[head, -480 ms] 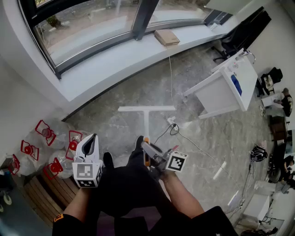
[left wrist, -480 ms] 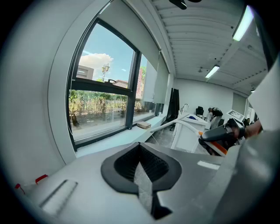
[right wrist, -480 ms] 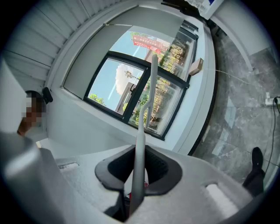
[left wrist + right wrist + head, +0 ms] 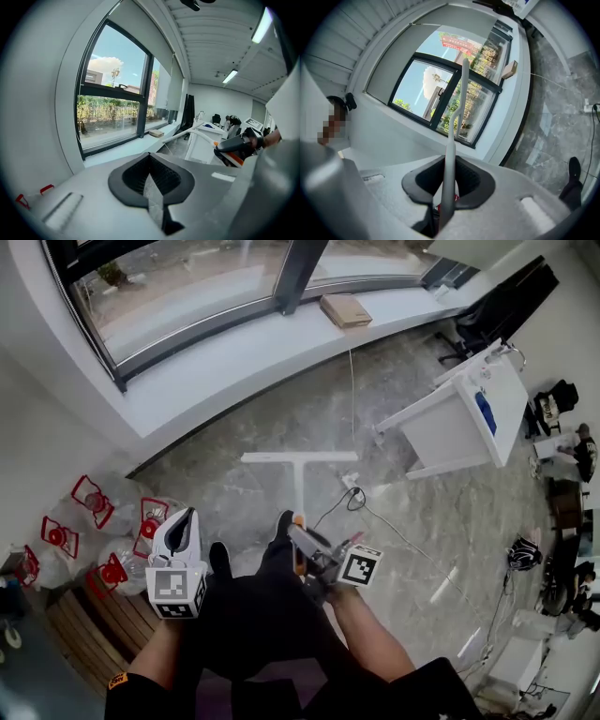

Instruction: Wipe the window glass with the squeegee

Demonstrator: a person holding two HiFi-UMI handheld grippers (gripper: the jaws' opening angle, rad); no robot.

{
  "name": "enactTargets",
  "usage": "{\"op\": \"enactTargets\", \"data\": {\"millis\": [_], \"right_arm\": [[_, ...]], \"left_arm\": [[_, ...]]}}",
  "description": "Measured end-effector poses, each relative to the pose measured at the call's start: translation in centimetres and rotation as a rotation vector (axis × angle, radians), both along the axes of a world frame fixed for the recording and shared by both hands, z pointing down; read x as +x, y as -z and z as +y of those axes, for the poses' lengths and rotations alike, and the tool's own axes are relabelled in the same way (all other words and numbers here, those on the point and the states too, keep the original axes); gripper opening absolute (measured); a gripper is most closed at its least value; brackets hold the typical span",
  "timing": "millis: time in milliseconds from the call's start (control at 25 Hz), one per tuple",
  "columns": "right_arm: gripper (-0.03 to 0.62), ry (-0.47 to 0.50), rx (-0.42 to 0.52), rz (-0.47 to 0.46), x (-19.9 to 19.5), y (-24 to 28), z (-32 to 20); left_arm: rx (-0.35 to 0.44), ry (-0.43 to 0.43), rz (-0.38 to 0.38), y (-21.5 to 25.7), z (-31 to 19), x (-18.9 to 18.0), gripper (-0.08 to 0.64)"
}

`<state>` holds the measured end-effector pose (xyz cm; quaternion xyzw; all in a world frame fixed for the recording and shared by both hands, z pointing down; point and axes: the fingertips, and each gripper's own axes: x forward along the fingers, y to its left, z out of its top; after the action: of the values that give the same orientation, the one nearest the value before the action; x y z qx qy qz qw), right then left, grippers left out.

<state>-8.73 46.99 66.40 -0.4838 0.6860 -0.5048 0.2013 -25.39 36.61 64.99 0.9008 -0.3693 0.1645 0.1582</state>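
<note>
Squeegee (image 4: 299, 486) almost unmoved, inside right gripper (image 4: 446, 190)

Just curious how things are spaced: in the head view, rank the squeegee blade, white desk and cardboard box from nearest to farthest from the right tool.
From the right tool:
1. squeegee blade, straight ahead on the pole it grips.
2. white desk, ahead to the right.
3. cardboard box, on the far windowsill.

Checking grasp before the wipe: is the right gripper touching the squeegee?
Touching. The right gripper view shows the right gripper with jaws closed on the squeegee pole.
</note>
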Motion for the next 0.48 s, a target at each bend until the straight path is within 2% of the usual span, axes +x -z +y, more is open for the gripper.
{"op": "enactTargets", "data": {"millis": [280, 480], "right_arm": [[0.043, 0.019, -0.010, 0.004, -0.3, -0.1, -0.8], [0.044, 0.035, 0.057, -0.027, 1.1, 1.8, -2.5]], "left_arm": [[-0.021, 0.027, -0.007, -0.6, -0.4, -0.6, 0.009], [-0.020, 0.038, -0.017, -0.7, -1.2, 0.6, 0.009]]}}
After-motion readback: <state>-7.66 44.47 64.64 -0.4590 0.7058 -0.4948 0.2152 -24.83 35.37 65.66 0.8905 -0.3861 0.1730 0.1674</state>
